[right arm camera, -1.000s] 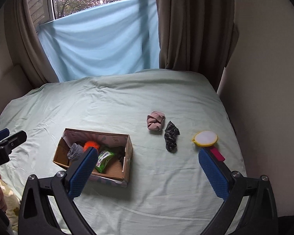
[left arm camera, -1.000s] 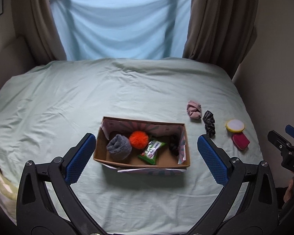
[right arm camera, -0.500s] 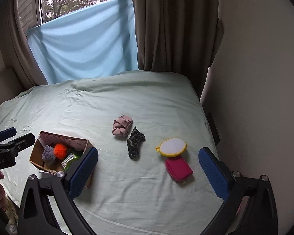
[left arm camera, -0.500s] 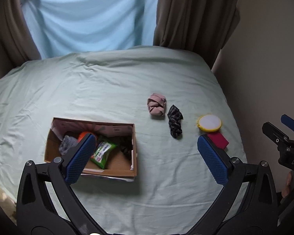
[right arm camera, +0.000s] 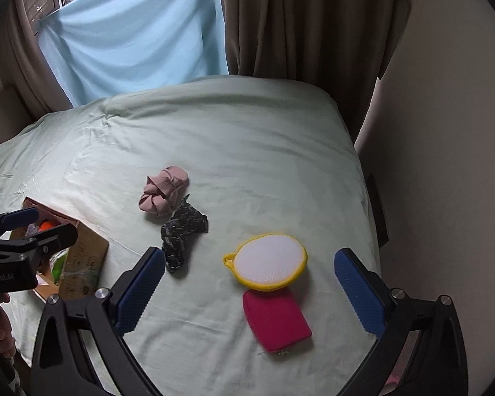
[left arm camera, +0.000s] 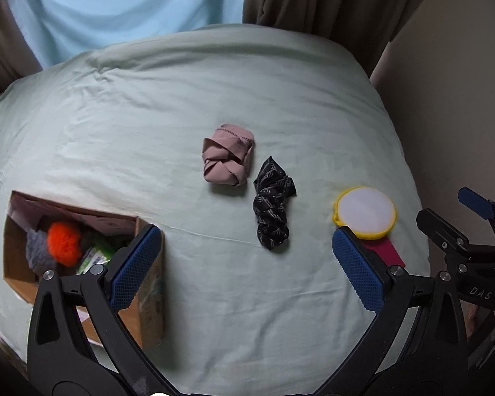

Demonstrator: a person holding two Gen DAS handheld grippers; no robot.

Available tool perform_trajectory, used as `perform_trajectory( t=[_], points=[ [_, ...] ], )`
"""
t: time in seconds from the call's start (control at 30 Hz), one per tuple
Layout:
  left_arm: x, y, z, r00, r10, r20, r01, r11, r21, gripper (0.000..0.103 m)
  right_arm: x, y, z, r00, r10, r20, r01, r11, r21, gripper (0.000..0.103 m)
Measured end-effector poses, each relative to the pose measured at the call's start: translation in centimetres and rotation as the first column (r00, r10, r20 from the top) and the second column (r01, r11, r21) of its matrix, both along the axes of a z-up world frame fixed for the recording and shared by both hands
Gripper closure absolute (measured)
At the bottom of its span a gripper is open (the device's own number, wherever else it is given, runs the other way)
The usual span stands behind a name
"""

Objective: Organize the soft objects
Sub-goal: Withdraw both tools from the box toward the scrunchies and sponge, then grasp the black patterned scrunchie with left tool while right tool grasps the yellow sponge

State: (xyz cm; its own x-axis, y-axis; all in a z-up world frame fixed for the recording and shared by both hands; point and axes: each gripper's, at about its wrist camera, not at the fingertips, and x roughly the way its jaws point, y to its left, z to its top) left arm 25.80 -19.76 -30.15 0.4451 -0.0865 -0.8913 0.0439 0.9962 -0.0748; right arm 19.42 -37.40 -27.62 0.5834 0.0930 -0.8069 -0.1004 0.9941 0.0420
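Both tongs spread wide, nothing between the pads, hovering over the bed (left arm camera: 115, 125). Left tongs (left arm camera: 247, 264): black cloth (left arm camera: 273, 203) lies just ahead between the fingers, pink cloth (left arm camera: 227, 155) beyond it and touching it; box (left arm camera: 148, 300) sits behind the left finger, and this view looks down into it: orange pom (left arm camera: 63, 242), grey sock (left arm camera: 36, 247), green packet (left arm camera: 94, 257) inside. Yellow-rimmed pad (left arm camera: 364, 211) just past the right fingertip, red pouch (left arm camera: 384, 252) mostly hidden behind that finger. Right tongs (right arm camera: 250, 283): pad (right arm camera: 269, 262) and pouch (right arm camera: 275, 320) both in full between the fingers, pad overlapping the pouch's far edge; black cloth (right arm camera: 181, 231) by the left fingertip, pink cloth (right arm camera: 163, 191) further ahead-left. Box (right arm camera: 82, 264) far left here, contents largely blocked by the left tongs crossing the frame; only a bit of orange shows. Left view catches the right tongs at its right edge. Curtain (right arm camera: 307, 26) and blue sheet (right arm camera: 132, 33) behind the bed.
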Motion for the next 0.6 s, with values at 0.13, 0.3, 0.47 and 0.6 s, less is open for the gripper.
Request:
perform_trajectory(
  t=[0.13,0.3,0.47,0.6],
  points=[
    [2.5,-1.4,-4.6,0.999,-0.011,-0.040,0.012,1.000,0.018,0.000,3.1,-0.8,-4.8,0.999,0.015,-0.051,-0.015,1.000,0.002,0.001],
    [4.8,-2.3,-10.0,0.996,-0.004,-0.086,0.006,1.000,0.021,0.001,5.6,-0.9,-10.2,0.993,0.050,-0.112,-0.050,0.999,-0.003,0.001],
    [6.5,-3.6,-14.4,0.990,-0.021,-0.138,0.025,0.999,0.027,0.012,6.8,-1.1,-15.0,0.985,0.073,-0.156,-0.078,0.997,-0.025,0.001],
    [7.2,-4.7,-16.6,0.986,-0.043,-0.161,0.054,0.996,0.064,0.016,7.3,-1.8,-16.7,0.984,0.065,-0.165,-0.064,0.998,0.014,0.001]
  ],
)
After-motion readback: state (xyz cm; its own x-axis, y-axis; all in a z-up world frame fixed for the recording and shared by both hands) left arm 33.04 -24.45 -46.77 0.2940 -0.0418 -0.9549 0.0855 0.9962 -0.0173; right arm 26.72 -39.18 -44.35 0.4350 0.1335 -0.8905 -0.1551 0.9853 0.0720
